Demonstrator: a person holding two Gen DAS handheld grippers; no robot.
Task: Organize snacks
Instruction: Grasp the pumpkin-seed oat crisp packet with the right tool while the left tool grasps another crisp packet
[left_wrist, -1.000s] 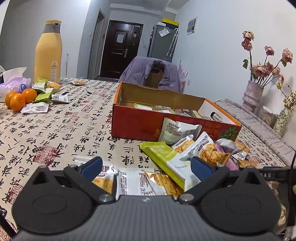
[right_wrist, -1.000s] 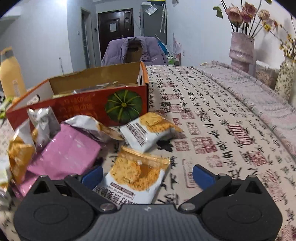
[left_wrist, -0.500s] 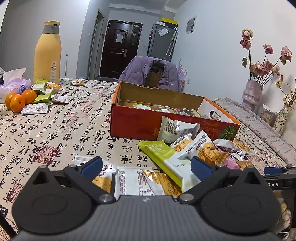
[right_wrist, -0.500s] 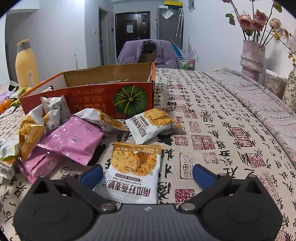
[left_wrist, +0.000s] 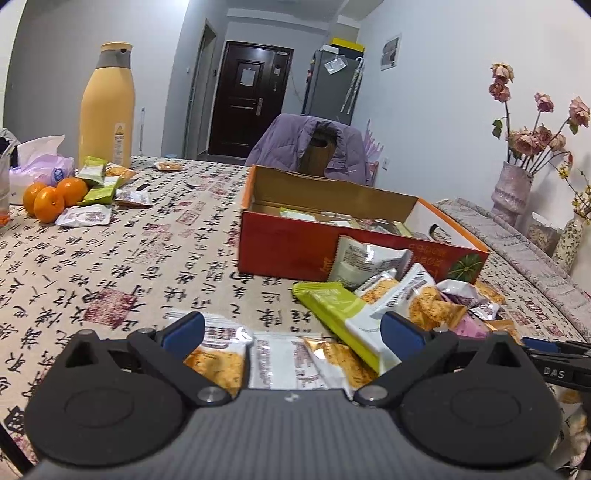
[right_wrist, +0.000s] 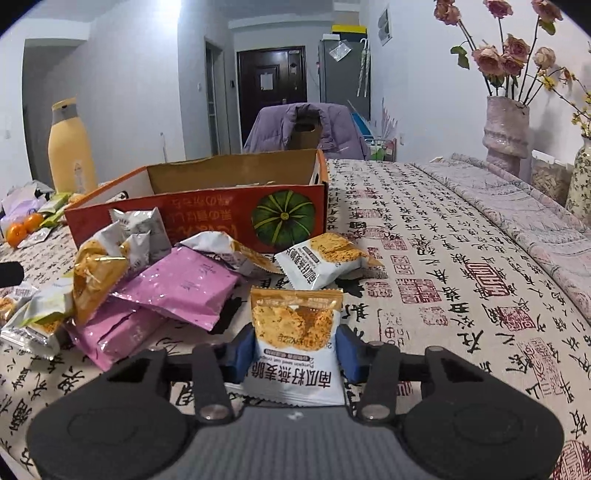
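Blue pads of the right gripper (right_wrist: 295, 353) are pressed against both sides of a white and orange snack packet (right_wrist: 296, 341); the packet is gripped upright-ish between them, just above the patterned tablecloth (right_wrist: 461, 280). Log figure down to near shut, so the jaws are taken as clamped on the packet. Pink packets (right_wrist: 177, 288) and gold-white packets are piled to the left of it, and another white and orange packet (right_wrist: 325, 258) is seen just behind, near the orange cardboard box (right_wrist: 207, 214). The box is open on top, with a pumpkin printed on its end wall.

Left gripper (left_wrist: 291, 332) is held with jaws wide apart, nothing pinched; loose packets and a green bar wrapper (left_wrist: 332, 302) lie on the cloth under and between its fingers. Some packets are already seen inside the box. Oranges (left_wrist: 50, 197), a yellow bottle (left_wrist: 107, 110) and a vase (right_wrist: 506, 129) are noted further off.
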